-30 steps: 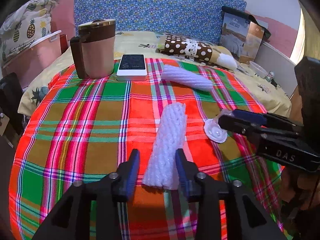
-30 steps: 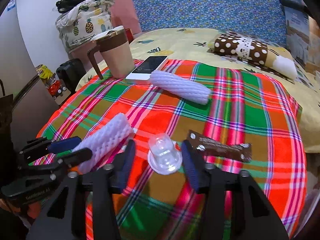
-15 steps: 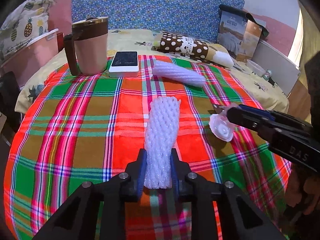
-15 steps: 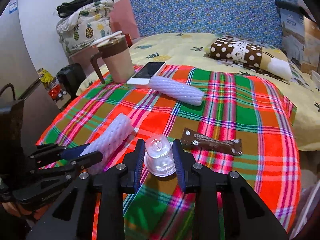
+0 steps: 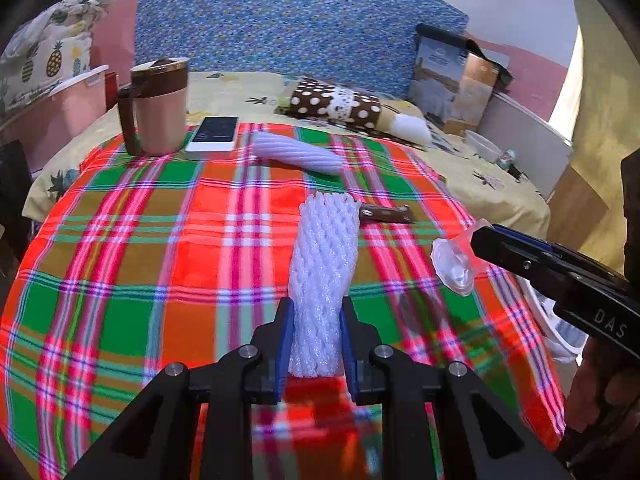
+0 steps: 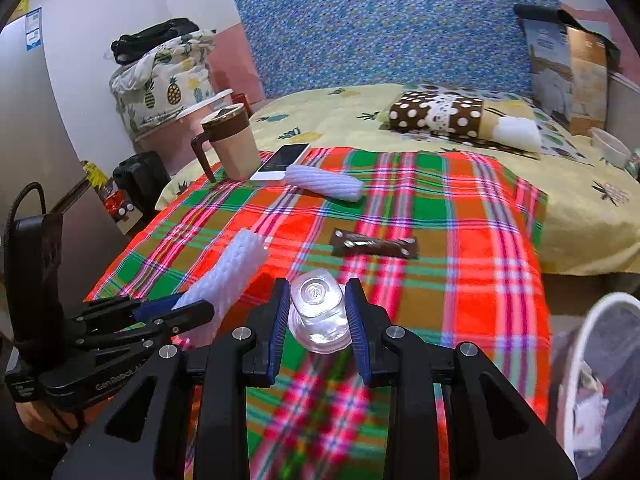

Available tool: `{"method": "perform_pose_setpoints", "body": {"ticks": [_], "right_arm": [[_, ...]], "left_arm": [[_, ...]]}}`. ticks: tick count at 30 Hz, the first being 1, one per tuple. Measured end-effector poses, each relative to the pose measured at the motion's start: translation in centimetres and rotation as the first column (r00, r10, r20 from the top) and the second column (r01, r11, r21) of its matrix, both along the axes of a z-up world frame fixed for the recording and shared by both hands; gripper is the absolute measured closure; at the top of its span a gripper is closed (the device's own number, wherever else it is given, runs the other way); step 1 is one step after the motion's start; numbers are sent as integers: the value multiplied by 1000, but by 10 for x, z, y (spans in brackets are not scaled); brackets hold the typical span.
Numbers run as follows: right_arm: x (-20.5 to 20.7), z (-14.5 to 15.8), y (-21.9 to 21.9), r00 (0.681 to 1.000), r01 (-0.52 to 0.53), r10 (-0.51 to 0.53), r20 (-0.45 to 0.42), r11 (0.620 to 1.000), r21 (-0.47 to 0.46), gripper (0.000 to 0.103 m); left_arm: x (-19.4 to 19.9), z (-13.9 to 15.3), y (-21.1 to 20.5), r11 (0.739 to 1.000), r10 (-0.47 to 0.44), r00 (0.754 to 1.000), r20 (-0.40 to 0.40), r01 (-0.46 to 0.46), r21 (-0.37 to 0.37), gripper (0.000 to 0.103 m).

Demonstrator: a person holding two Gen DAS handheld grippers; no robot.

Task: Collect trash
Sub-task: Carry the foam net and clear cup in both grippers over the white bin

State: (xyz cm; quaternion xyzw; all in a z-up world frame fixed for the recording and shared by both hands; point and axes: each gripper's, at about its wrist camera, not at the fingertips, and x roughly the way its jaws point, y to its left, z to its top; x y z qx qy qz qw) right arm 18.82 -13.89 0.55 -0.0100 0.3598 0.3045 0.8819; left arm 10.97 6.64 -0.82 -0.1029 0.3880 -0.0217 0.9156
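Observation:
My left gripper (image 5: 314, 340) is shut on the near end of a white foam net sleeve (image 5: 324, 264), which juts forward above the plaid cloth (image 5: 160, 240). At the right, my right gripper (image 5: 478, 238) holds a small clear plastic cup (image 5: 454, 266). In the right wrist view the right gripper (image 6: 315, 296) is shut on that clear cup (image 6: 318, 312), with the left gripper (image 6: 192, 310) and its white sleeve (image 6: 232, 276) to the left. A lavender foam sleeve (image 6: 324, 182) and a brown wrapper (image 6: 374, 245) lie on the cloth.
A brown-lidded mug (image 5: 158, 106) and a phone (image 5: 214, 133) stand at the cloth's far left. A white-rimmed bin (image 6: 580, 344) with rubbish inside sits low at the right, beyond the table edge. A bed with a spotted pillow (image 6: 440, 114) lies behind.
Both grippers closed, the left on the white foam sleeve and the right on the clear cup. Both then rose off the cloth and drew back toward the near edge.

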Motion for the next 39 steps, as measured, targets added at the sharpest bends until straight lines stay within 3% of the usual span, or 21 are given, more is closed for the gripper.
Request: {"method": "perform_pose_setpoints", "body": {"ticks": [11, 25, 39], "right_arm": [[-17, 1, -39, 996, 91, -91, 0, 996, 23, 72], [-29, -4, -94, 978, 208, -208, -4, 977, 47, 72], [-35, -6, -155, 936, 352, -353, 6, 934, 62, 72]], "left_arm": [[-21, 12, -53, 995, -103, 995, 19, 103, -14, 81], [-18, 15, -115, 975, -220, 975, 22, 220, -6, 81], [-2, 21, -180, 938, -346, 938, 31, 346, 13, 81]]}}
